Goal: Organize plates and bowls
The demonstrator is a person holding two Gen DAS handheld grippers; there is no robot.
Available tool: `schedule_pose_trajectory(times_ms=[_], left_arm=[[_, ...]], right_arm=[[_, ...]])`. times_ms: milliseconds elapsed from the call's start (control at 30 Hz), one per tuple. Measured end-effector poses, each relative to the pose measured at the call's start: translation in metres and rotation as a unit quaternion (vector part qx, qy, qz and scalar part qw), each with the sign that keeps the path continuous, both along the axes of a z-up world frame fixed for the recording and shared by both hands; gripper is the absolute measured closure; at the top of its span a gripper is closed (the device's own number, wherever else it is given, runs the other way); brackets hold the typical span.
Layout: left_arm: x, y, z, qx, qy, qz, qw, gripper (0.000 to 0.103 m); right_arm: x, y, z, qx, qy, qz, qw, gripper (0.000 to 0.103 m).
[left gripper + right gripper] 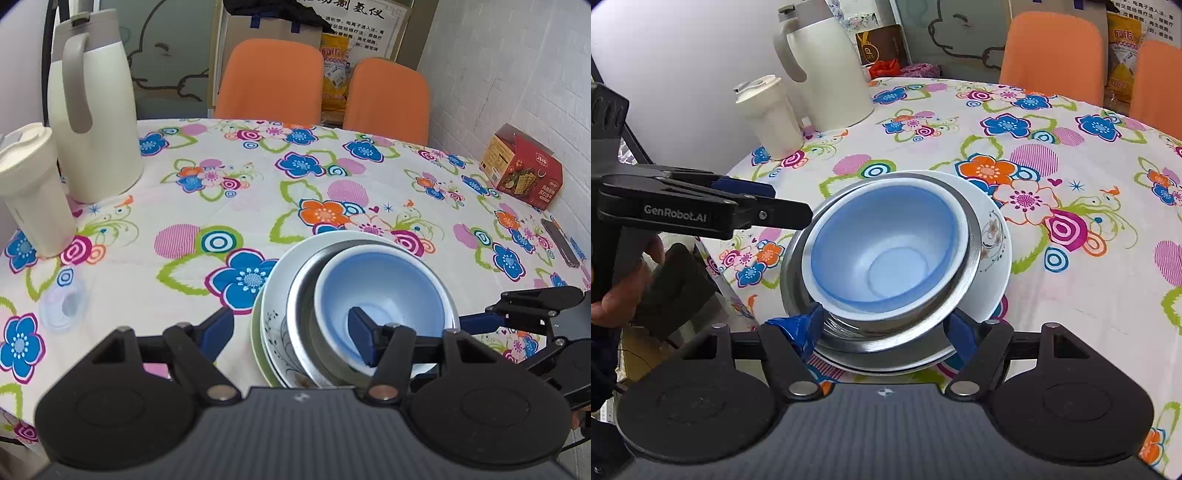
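Cloth [229, 192] open centre (jug [96, 122], cup [33, 206] crowd left).

Your left gripper [291, 330] body covers the near edge of the stacked plates [267, 314], and one blue finger hides part of the blue bowl [384, 291]. The steel bowl [964, 273] is mostly hidden under the blue one. Your hand [617, 291] is cut off at the right wrist view's left edge.

A cream jug [94, 110] stood beside a lidded tumbler [31, 192] on the flowered tablecloth [258, 192]. Two orange chairs [269, 81] waited behind; a red box [522, 168] sat near the wall.
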State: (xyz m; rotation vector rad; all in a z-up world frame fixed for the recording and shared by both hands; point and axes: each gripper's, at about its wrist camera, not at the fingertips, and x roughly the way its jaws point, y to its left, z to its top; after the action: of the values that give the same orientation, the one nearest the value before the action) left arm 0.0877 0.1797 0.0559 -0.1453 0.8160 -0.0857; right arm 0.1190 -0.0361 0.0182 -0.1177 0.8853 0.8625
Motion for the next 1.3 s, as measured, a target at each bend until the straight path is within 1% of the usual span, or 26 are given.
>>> schedule_pose_trajectory(times_ms=[67,133,200,300,433,533,633,700,800,900,1067,1167,1233,1300], left_arm=[[-0.001,-0.001,0.001,-0.002,-0.002,-0.001,1.0000,0.044],[-0.002,-0.001,0.001,-0.003,-0.002,-0.001,1.0000,0.044],[-0.001,-0.001,0.001,-0.005,-0.002,0.001,1.0000,0.044],[-0.002,-0.002,0.001,-0.013,0.002,0.003,0.9999,0.044],[-0.012,-0.004,0.002,-0.023,0.003,0.010,0.9997,0.043],[-0.026,-0.007,0.002,-0.039,0.002,0.017,0.9991,0.041],[-0.043,-0.014,0.003,-0.049,-0.013,0.030,0.9983,0.029],[-0.053,-0.021,0.004,-0.055,-0.022,0.034,0.9976,0.029],[-0.066,-0.033,0.004,-0.060,-0.033,0.048,0.9965,0.029],[-0.078,-0.046,-0.003,-0.055,-0.038,0.064,0.9957,0.029],[-0.096,-0.070,-0.020,-0.030,-0.033,0.060,0.9972,0.029],[-0.102,-0.083,-0.031,-0.016,-0.019,0.051,0.9984,0.029],[-0.104,-0.092,-0.035,0.004,-0.014,0.045,0.9989,0.029],[-0.106,-0.098,-0.037,0.027,-0.018,0.046,0.9984,0.029]], right_arm=[[-0.002,-0.005,0.004,-0.006,-0.014,-0.011,1.000,0.045],[0.000,-0.013,0.004,-0.009,-0.015,-0.027,0.999,0.045],[0.001,-0.023,0.006,0.003,-0.013,-0.043,0.999,0.045],[0.000,-0.036,0.010,0.023,-0.024,-0.070,0.997,0.045],[-0.006,-0.053,0.010,0.030,-0.035,-0.100,0.994,0.045],[-0.018,-0.066,0.006,0.054,-0.046,-0.143,0.987,0.044],[-0.026,-0.076,0.001,0.080,-0.054,-0.187,0.978,0.043],[-0.027,-0.078,-0.001,0.085,-0.063,-0.214,0.971,0.043],[-0.026,-0.081,-0.005,0.072,-0.060,-0.256,0.962,0.043],[-0.035,-0.090,-0.012,0.078,-0.055,-0.285,0.954,0.043],[-0.060,-0.099,-0.023,0.092,-0.034,-0.310,0.946,0.042],[-0.070,-0.098,-0.025,0.088,-0.026,-0.316,0.944,0.042],[-0.076,-0.097,-0.022,0.088,-0.029,-0.310,0.946,0.042],[-0.080,-0.096,-0.017,0.089,-0.039,-0.304,0.948,0.042]])
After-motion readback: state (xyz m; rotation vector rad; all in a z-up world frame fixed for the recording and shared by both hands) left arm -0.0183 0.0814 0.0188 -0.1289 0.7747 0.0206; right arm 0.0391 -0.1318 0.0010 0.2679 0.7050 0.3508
